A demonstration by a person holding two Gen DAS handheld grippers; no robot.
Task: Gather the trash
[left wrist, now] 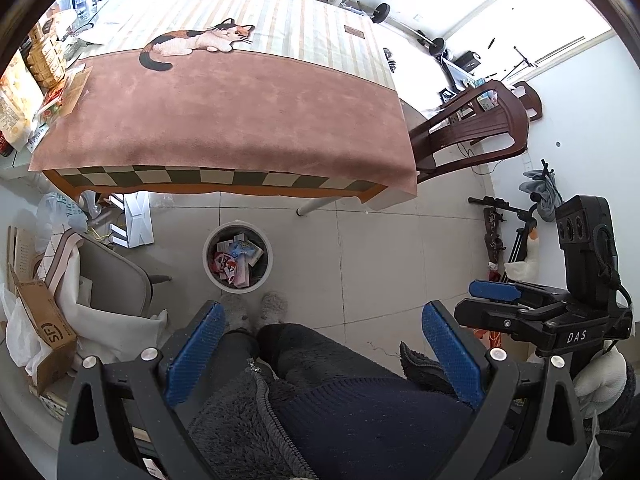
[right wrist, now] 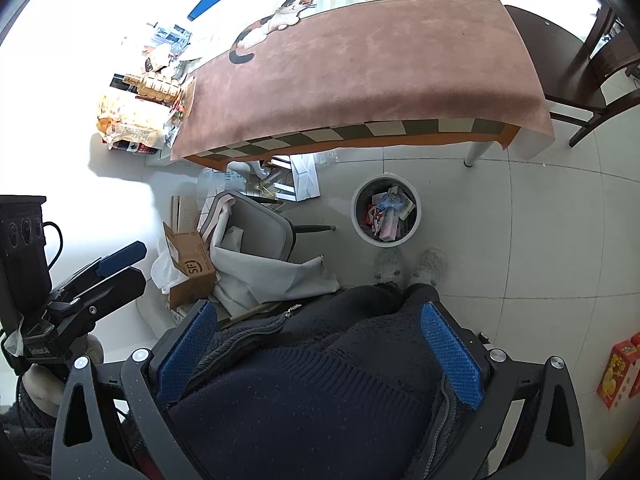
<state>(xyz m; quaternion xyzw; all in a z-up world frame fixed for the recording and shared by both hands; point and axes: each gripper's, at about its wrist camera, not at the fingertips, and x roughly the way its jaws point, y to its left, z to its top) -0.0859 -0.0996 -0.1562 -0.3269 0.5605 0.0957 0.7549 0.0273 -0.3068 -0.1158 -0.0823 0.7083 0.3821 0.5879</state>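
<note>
A white round bin [left wrist: 237, 254] [right wrist: 385, 211] stands on the tiled floor just in front of the table, holding several wrappers and small cartons. My left gripper [left wrist: 324, 354] is open and empty, held low over the person's lap. My right gripper [right wrist: 320, 350] is likewise open with nothing between its blue pads. Each gripper shows in the other's view: the right gripper [left wrist: 496, 292] at the right edge, the left gripper [right wrist: 122, 258] at the left edge. The table's brown cloth [left wrist: 224, 120] [right wrist: 368, 72] with a cat picture has no loose trash on its middle.
Snack bags and packets [left wrist: 36, 76] [right wrist: 136, 112] pile at the table's left end. A grey chair [left wrist: 108, 276] and a cardboard box [right wrist: 190, 268] stand left of the bin. A dark wooden chair [left wrist: 472, 128] is at the right. Red cartons [right wrist: 620, 372] sit on the floor.
</note>
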